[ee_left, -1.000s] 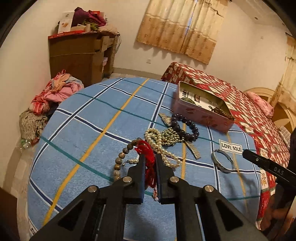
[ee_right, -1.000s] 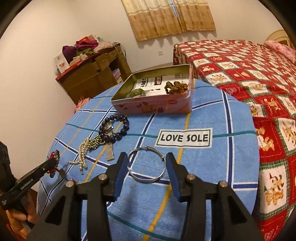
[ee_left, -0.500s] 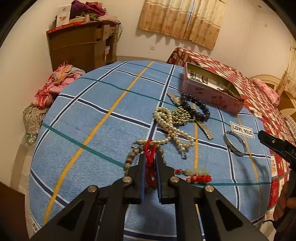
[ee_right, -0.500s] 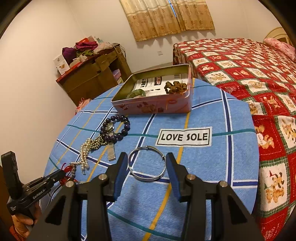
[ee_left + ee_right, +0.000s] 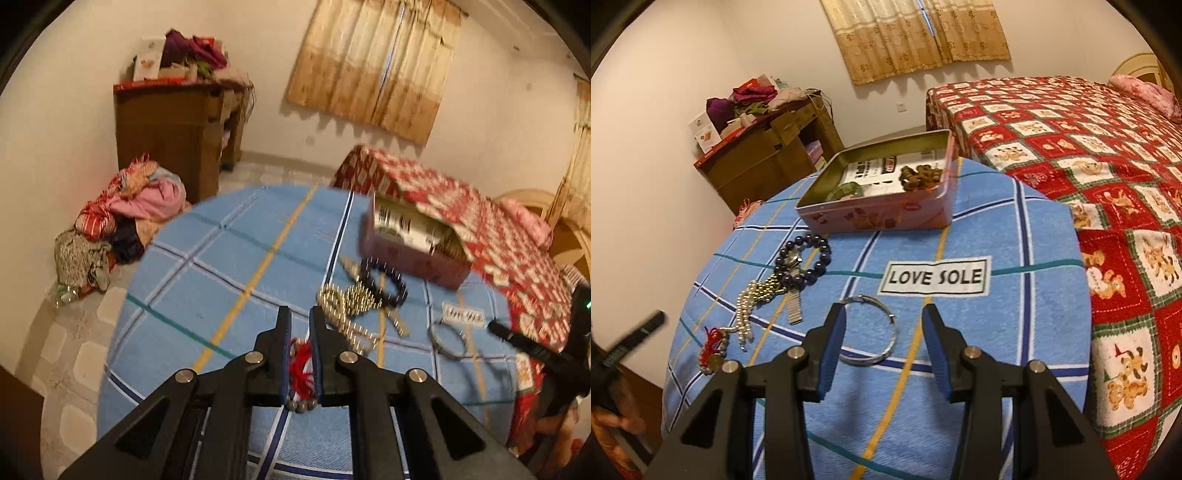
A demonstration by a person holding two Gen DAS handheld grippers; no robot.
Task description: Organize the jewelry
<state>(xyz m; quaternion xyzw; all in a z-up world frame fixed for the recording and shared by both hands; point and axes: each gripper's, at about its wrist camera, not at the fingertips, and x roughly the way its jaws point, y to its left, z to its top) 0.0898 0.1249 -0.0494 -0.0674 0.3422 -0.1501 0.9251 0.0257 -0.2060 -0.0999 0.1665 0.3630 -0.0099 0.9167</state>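
Observation:
A red-tasselled bead bracelet [image 5: 711, 347] lies in a heap on the blue checked tablecloth, beside the end of the pearl strand [image 5: 746, 314]. My left gripper [image 5: 657, 319] is shut and hangs apart to the left of it. In the left wrist view the bracelet [image 5: 301, 363] shows below, through the slit between the left gripper's [image 5: 299, 312] fingers. My right gripper [image 5: 882, 312] stands open over a silver bangle [image 5: 866, 363], which lies flat near its left finger, untouched. The pink tin [image 5: 875, 218] sits open at the table's far side with a brown bead string inside.
A dark bead bracelet [image 5: 827, 254] and a watch band [image 5: 794, 310] lie by the pearls. A red patchwork bed [image 5: 1108, 147] borders the table on the right. A clothes pile [image 5: 129, 210] and a wooden cabinet [image 5: 166, 140] stand by the far wall.
The left gripper dragged the tasselled bracelet toward the near edge, then rose and drew back to the left while the bracelet stayed on the cloth. The right gripper kept still over the bangle.

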